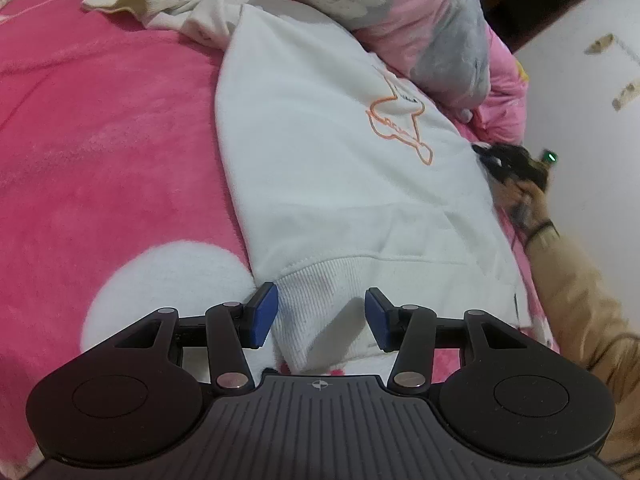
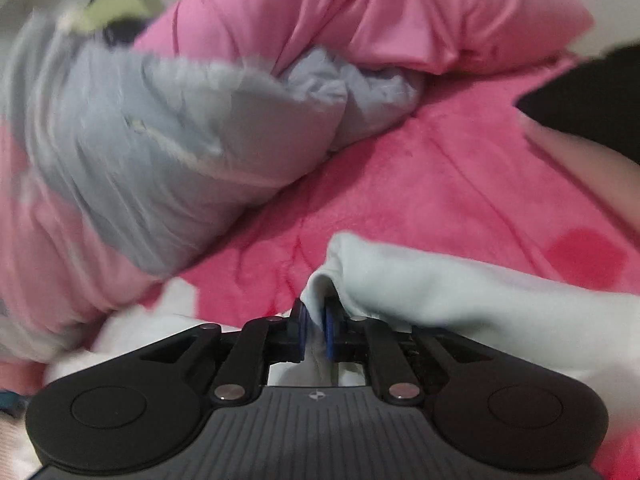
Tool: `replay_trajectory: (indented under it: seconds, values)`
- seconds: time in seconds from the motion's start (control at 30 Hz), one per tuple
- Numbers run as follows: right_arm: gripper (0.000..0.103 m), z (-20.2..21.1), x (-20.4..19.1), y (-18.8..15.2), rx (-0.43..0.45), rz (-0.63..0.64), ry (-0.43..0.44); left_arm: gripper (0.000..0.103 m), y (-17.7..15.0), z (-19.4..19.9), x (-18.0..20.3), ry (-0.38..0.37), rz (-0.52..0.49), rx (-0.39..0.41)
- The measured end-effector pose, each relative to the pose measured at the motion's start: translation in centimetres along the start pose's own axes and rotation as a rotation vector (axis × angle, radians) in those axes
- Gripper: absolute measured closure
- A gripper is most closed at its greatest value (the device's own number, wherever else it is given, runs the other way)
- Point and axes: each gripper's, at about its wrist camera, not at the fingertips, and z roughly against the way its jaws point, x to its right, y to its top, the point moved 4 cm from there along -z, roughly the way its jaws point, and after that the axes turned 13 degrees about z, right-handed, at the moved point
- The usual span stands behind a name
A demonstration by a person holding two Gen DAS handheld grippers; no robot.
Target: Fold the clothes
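- Left wrist view: my left gripper (image 1: pixel 318 316) stands with its jaws wide apart, blue pads either side of the ribbed hem of the white hoodie (image 1: pixel 332 168), holding nothing. The hem corner lies between the pads, but whether either pad touches it I cannot tell.
- The hoodie lies on the pink fleece blanket (image 1: pixel 100 152), body running from near to far. Its left edge is a clean, straight fold line; an orange outline print (image 1: pixel 400 128) shows on top. One sleeve (image 1: pixel 168 4) trails off bunched and twisted at the far left.
- At the right edge, a hand with the right gripper (image 1: pixel 512 164) sits at the hoodie's side, blurred.
- Textures: thick smooth cotton body, ridged knit hem, plush nap on the blanket with a white patch near me. A puffy pink-and-grey duvet (image 1: pixel 424 28) is heaped on the far side.
- Right wrist view: my right gripper (image 2: pixel 315 328) is pinched nearly closed on a raised ridge of the hoodie's white fabric (image 2: pixel 460 292), which drapes away to the right.
- The quilted, crinkly duvet (image 2: pixel 160 140) lies far left, the blanket beyond.
- Progress, as I judge it: the left side looks folded in, the right side is in hand, and the far sleeve looks loose. The cross-fold is likely still to come.
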Motion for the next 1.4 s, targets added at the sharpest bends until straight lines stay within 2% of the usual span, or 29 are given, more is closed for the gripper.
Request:
replay_trajectory:
  seconds: [0.03, 0.07, 0.37, 0.43, 0.57, 0.67, 0.8, 0.93, 1.0, 1.13, 1.23, 1.4]
  values:
    - [0.07, 1.9, 0.1, -0.5, -0.002, -0.014, 0.017, 0.055, 0.0, 0.1, 0.0, -0.001, 0.004, 0.002]
    - [0.063, 4.4, 0.2, -1.2, -0.002, -0.02, 0.031, 0.054, 0.0, 0.1, 0.0, -0.003, 0.01, 0.007]
    - [0.062, 26.3, -0.1, -7.2, -0.001, -0.053, 0.158, 0.054, -0.1, 0.7, -0.5, -0.026, 0.114, 0.054]
    - [0.062, 30.5, -2.3, -9.2, -0.001, 0.005, 0.207, 0.054, -0.4, 1.1, -0.2, -0.015, 0.117, 0.07]
    - [0.061, 35.2, -8.1, -13.4, -0.029, 0.142, 0.355, 0.054, -1.5, 2.1, 0.5, -0.031, 0.097, 0.094]
    - [0.061, 33.6, -13.0, -16.7, -0.069, 0.311, 0.33, 0.054, -2.6, 2.7, 0.8, -0.03, 0.078, 0.114]
    - [0.062, 29.5, -20.1, -22.7, -0.037, 0.67, 0.23, 0.054, -4.1, 3.6, 0.6, 0.029, 0.058, 0.161]
    - [0.064, 26.6, -27.3, -27.9, 0.033, 0.957, 0.236, 0.056, -5.1, 4.5, 0.0, 0.077, 0.046, 0.213]
    - [0.064, 25.5, -30.5, -29.7, 0.07, 1.065, 0.249, 0.057, -5.8, 5.0, 0.4, 0.113, -0.011, 0.245]
    - [0.065, 23.6, -35.3, -32.3, 0.13, 1.235, 0.272, 0.057, -7.0, 5.5, 1.2, 0.137, -0.114, 0.297]
    - [0.065, 22.3, -37.5, -33.8, 0.155, 1.303, 0.288, 0.057, -7.6, 5.4, 1.5, 0.145, -0.164, 0.323]
    - [0.065, 20.7, -39.4, -35.8, 0.146, 1.345, 0.327, 0.06, -7.4, 5.0, 0.7, 0.15, -0.158, 0.353]
